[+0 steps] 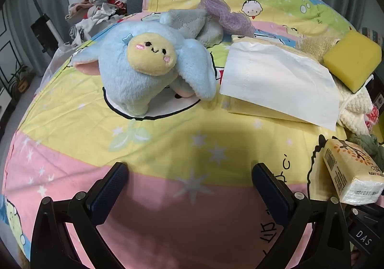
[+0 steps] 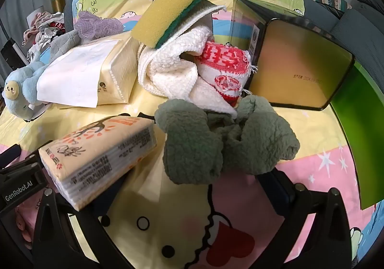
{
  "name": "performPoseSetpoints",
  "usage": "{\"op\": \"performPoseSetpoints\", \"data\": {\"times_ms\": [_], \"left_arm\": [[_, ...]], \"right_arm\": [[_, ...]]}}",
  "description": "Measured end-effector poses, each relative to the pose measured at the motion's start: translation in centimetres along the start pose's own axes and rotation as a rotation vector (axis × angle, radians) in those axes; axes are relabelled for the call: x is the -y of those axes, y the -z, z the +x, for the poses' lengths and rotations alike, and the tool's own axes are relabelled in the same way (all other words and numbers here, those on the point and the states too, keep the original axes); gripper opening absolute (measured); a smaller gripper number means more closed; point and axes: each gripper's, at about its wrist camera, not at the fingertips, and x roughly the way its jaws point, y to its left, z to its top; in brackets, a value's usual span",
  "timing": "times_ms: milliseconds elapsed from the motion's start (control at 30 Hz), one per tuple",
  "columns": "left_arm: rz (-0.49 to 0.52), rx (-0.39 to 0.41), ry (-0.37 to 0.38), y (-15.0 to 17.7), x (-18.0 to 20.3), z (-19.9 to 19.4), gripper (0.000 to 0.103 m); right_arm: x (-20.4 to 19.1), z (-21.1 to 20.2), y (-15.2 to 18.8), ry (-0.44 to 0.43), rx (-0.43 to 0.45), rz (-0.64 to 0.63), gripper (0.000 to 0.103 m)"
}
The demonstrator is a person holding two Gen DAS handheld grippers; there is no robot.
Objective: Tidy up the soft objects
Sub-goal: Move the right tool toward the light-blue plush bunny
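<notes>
A blue plush toy (image 1: 148, 62) with a yellow face lies on the cartoon bedsheet (image 1: 168, 149), ahead of my open, empty left gripper (image 1: 189, 170). A large tissue pack (image 1: 276, 81) lies to its right, a yellow sponge (image 1: 352, 57) beyond. In the right wrist view, my right gripper (image 2: 192, 185) is open; a green fleece cloth (image 2: 216, 141) lies over its tips and a small tissue pack (image 2: 100, 158) covers its left finger. A white towel (image 2: 172, 69), a red-patterned cloth (image 2: 223, 67) and the sponge (image 2: 177, 2) are piled behind.
A dark tin box (image 2: 297, 62) lies on its side at right, next to a green panel (image 2: 360, 125). A purple mesh puff (image 1: 223, 12) and grey quilted cloth (image 1: 192, 21) lie behind the plush. Clothes (image 1: 96, 7) are heaped off the bed's far left.
</notes>
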Motion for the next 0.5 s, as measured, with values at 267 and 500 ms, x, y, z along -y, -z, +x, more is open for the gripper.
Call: {"op": "performPoseSetpoints", "data": {"times_ms": [267, 500], "left_arm": [[0.017, 0.011, -0.028, 0.0, 0.6, 0.0, 0.103], [0.017, 0.000, 0.021, -0.2, 0.8, -0.7, 0.103]], "right_arm": [[-0.7, 0.3, -0.5, 0.024, -0.016, -0.008, 0.102], [-0.6, -0.8, -0.5, -0.039, 0.029, 0.027, 0.102]]}}
